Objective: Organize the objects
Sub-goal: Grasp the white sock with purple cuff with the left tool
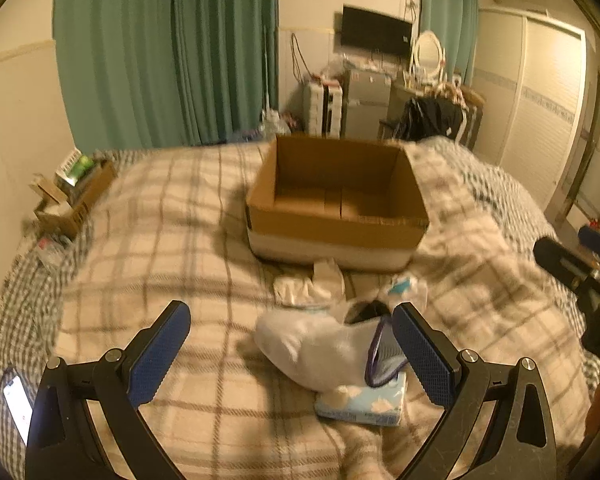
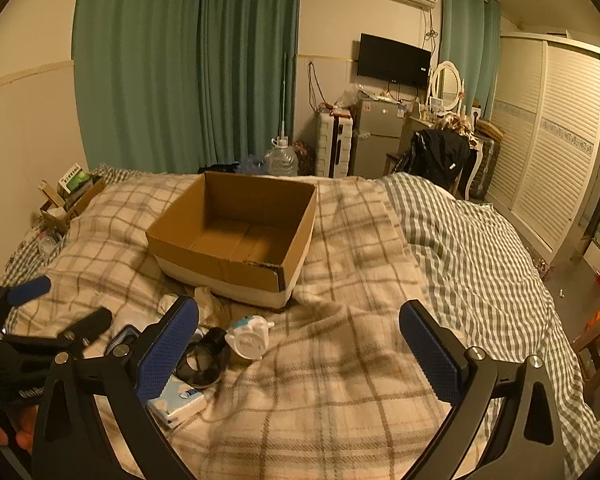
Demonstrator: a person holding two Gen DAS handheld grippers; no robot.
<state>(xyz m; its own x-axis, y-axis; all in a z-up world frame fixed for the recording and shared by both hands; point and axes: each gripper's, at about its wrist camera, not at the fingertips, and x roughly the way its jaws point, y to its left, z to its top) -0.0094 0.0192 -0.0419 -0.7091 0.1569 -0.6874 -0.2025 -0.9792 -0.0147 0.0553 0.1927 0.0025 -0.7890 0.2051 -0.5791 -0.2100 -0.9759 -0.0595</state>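
The cardboard box [image 2: 236, 236] on the plaid blanket [image 2: 340, 380] holds nothing.

A bed under a plaid blanket [image 2: 340, 380] bears 1 open cardboard box [image 2: 236, 236], a tissue pack [image 1: 364, 402], crumpled tissues [image 1: 312, 286] and a white gadget [image 2: 248, 340].

An open cardboard box [image 2: 236, 240] sits upright on the plaid blanket, brown inside, a white band round its base, nothing visible in it; a crumpled white tissue [image 2: 208, 300] lies just beside the box's near wall; a small white and teal gadget [image 2: 249, 334] rests near the box, touching a black ring-shaped item [image 2: 204, 356]; a pale blue tissue pack [image 1: 366, 400] lies flat farther from the box, a white bag [image 1: 316, 344] slumped over it.
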